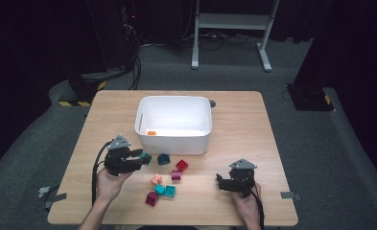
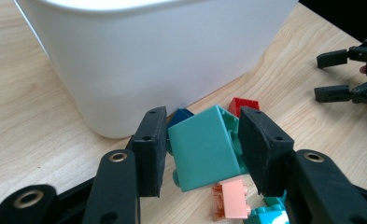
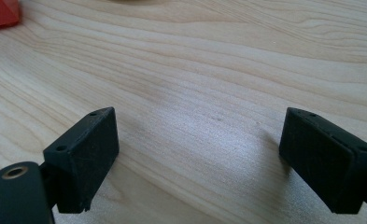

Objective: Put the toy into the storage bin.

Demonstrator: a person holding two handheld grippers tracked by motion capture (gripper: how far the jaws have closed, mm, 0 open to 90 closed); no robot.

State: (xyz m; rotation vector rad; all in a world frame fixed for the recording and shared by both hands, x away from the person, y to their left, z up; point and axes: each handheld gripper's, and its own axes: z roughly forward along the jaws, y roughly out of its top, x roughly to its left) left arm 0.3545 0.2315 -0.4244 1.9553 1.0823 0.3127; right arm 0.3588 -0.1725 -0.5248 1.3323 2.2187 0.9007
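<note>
The white bin stands mid-table, its near wall just beyond the block cluster, blocking any low approach from behind. The left gripper, clamped on a green block, sits close to that wall, with a dark blue block and red block beside it. Pink, teal and magenta blocks crowd the table's near centre. Bare wood lies between the cluster and the right gripper, jaws apart, and along both table sides.

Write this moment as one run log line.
left claw: shut on teal plastic brick | right claw: open above wooden table | white plastic bin: holds orange brick
</note>
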